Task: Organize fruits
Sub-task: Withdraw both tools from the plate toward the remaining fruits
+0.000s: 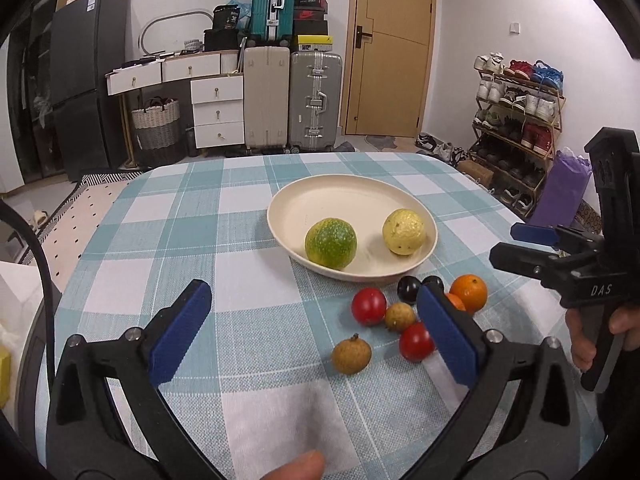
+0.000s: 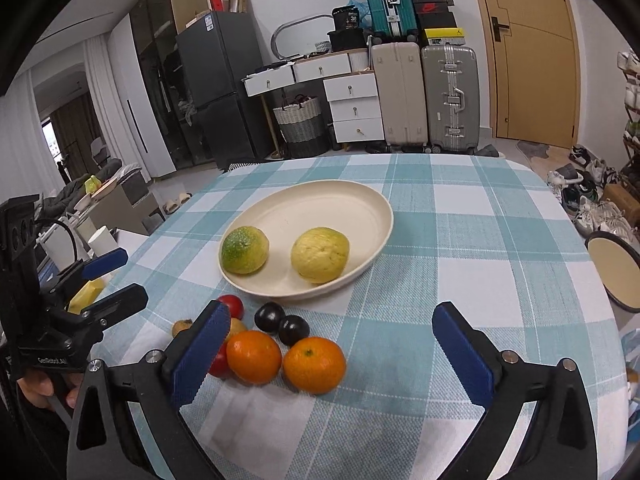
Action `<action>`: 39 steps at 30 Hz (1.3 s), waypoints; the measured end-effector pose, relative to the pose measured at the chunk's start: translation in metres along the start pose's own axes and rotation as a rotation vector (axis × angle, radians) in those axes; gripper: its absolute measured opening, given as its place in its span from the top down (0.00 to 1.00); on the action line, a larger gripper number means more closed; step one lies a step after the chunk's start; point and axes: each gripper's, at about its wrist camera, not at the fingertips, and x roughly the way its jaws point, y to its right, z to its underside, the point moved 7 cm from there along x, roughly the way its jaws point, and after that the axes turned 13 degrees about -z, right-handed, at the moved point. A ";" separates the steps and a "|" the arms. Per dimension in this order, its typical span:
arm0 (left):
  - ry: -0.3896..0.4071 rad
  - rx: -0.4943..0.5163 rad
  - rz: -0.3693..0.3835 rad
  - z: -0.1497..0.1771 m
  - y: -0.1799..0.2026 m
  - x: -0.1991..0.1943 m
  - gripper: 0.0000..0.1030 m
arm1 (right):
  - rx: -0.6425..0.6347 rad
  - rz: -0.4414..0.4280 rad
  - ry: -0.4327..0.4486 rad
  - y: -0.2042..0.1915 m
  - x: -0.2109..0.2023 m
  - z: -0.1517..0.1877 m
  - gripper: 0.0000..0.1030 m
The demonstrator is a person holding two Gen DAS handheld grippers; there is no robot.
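Observation:
A cream plate [image 1: 352,184] [image 2: 320,204] on the checked tablecloth holds a green round fruit [image 1: 330,243] [image 2: 244,250] and a yellow one [image 1: 403,232] [image 2: 320,255]. In front of it lies a cluster of small fruits: two oranges [image 2: 253,356], two dark plums [image 2: 270,317], red tomatoes [image 1: 369,306] and brown longans [image 1: 351,356]. My left gripper [image 1: 312,296] [image 2: 126,276] is open above the near left of the cluster, nothing between its blue pads. My right gripper [image 2: 331,314] [image 1: 516,246] is open too, empty, over the oranges' right side.
A round dark-rimmed disc [image 2: 616,272] stands off the table's right edge. A yellow object [image 2: 86,294] lies past the left edge. Suitcases, drawers and a shoe rack stand beyond the far edge. A thumb [image 1: 296,468] shows at the bottom.

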 end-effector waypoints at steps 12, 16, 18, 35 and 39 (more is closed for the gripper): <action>-0.033 0.034 -0.010 0.014 0.003 0.009 0.00 | -0.021 0.034 -0.070 0.001 -0.005 0.018 0.00; -0.050 0.039 -0.001 0.017 0.005 0.011 0.00 | -0.028 0.062 -0.102 0.004 -0.002 0.024 0.00; -0.061 0.037 0.002 0.018 0.005 0.012 0.00 | -0.028 0.075 -0.121 0.006 -0.001 0.027 0.00; -0.140 0.065 -0.010 0.028 0.008 0.025 0.00 | -0.011 0.119 -0.230 0.014 0.021 0.046 0.00; -0.155 0.059 -0.008 0.029 0.007 0.029 0.00 | -0.027 0.140 -0.247 0.016 0.024 0.046 0.00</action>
